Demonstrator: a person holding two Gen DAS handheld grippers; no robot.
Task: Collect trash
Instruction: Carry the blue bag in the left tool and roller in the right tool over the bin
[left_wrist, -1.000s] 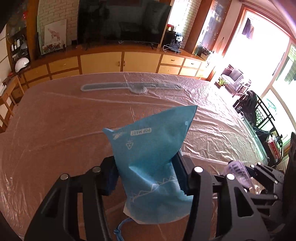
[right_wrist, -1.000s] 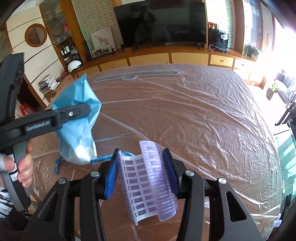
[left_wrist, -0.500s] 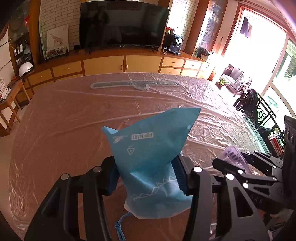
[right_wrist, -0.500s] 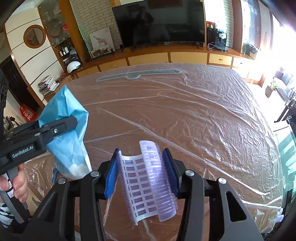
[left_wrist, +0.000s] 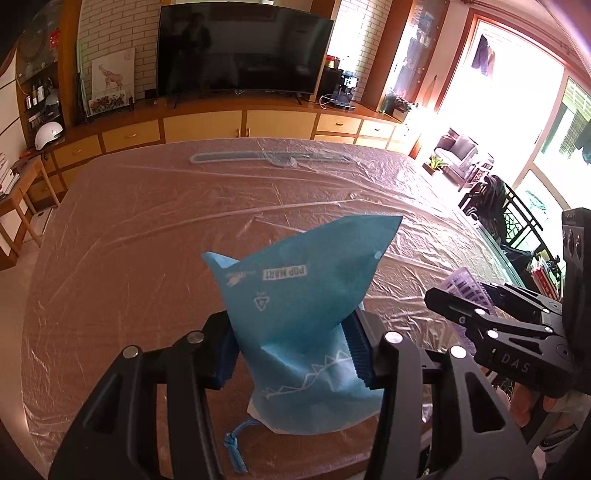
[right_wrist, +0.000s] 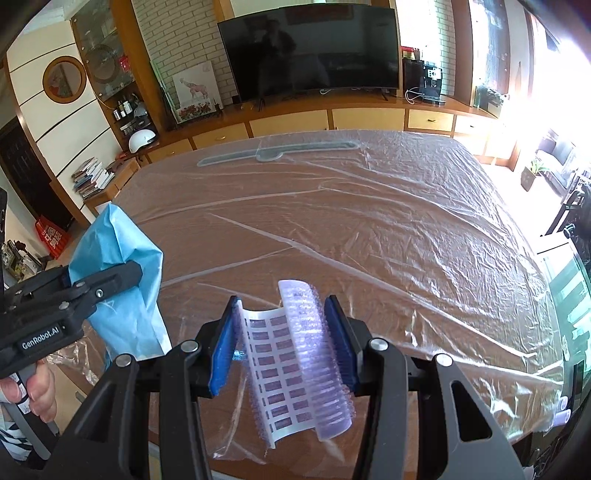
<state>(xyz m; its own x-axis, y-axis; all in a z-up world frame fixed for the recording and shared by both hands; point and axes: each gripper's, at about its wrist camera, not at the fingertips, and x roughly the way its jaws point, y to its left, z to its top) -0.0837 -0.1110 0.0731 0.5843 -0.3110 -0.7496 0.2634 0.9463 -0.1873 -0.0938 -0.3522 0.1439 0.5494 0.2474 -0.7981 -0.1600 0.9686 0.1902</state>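
My left gripper (left_wrist: 291, 354) is shut on a crumpled blue paper bag (left_wrist: 295, 295) with a white label and a blue cord hanging below it. The bag is held above the near edge of the table (left_wrist: 147, 229). My right gripper (right_wrist: 284, 339) is shut on a curled purple bubble-wrap sheet (right_wrist: 299, 354) with printed labels. In the right wrist view the left gripper (right_wrist: 74, 291) with the blue bag (right_wrist: 118, 280) hangs at the left, held by a hand (right_wrist: 33, 387). In the left wrist view the right gripper (left_wrist: 491, 321) shows at the right.
The table is covered by wrinkled clear plastic film (right_wrist: 406, 229). A long grey-blue strip (left_wrist: 269, 158) lies under the film at the far edge. Behind stand a wooden cabinet with a large television (left_wrist: 240, 51), a side desk at left, and dark chairs (left_wrist: 495, 206) at right.
Both grippers have drawn back toward the table's near edge, each keeping its piece of trash. The left gripper has slid left in the right wrist view.
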